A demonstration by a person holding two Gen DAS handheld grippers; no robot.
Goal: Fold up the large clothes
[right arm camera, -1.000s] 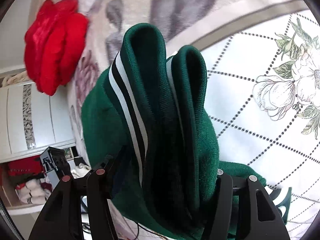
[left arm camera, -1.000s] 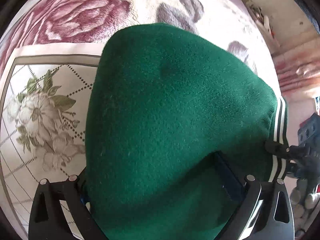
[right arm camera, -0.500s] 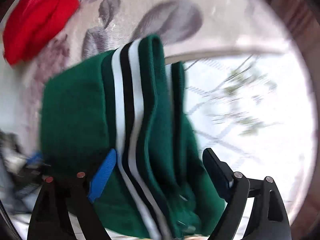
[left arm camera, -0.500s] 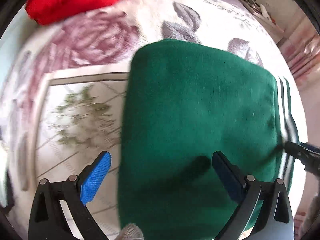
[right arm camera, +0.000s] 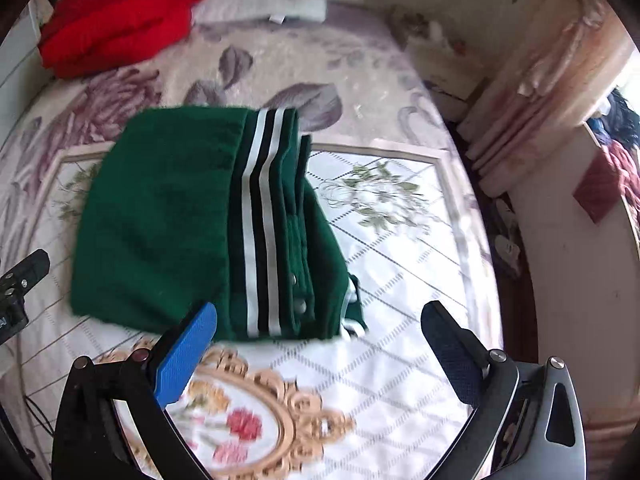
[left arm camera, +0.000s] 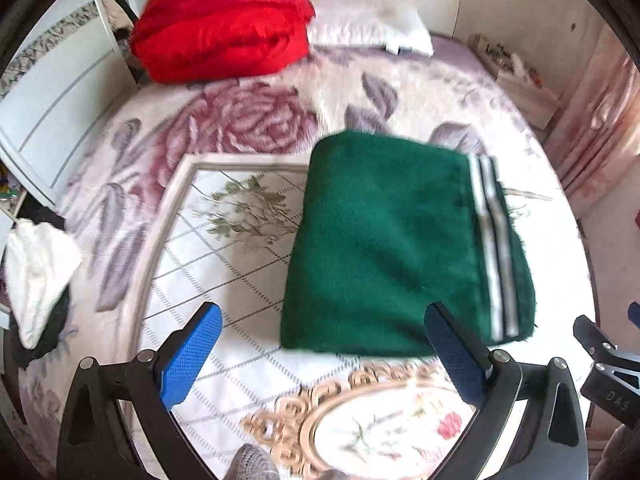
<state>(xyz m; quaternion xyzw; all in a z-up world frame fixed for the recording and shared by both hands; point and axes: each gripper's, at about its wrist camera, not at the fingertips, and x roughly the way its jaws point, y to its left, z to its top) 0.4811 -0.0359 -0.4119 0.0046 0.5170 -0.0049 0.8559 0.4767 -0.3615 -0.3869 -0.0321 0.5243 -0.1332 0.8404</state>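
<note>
Left wrist view, nearest first: the left tool [left arm camera: 320, 354] hangs with its blue-padded fingers [left arm camera: 190, 356] spread wide and nothing between them, just short of the folded dark green fleece garment with white and black striped ribbing [left arm camera: 392, 240]. That garment lies flat on the white quilted bed cover with flower prints and a gold scroll medallion [left arm camera: 224, 264], its near edge just beyond the fingertips. Right of the garment, at the frame edge, part of the other black tool shows, marked with letters that look like "DA3", though they are too small to be sure. Left of the garment a crumpled white cloth [left arm camera: 36, 272] sits off the bed's side. Beyond the garment spreads the plush rose-patterned blanket [left arm camera: 240, 120], then a bunched bright red blanket [left arm camera: 224, 20] and a white pillow [left arm camera: 368, 28] at the headboard.

Right wrist view: the right tool [right arm camera: 318, 338] is likewise spread apart and holds nothing, the garment [right arm camera: 168, 216] just ahead of its left finger, stripes facing up and metal snaps along the folded edge. Right of the garment, pink curtains [right arm camera: 532, 92] hang past the bed.
</note>
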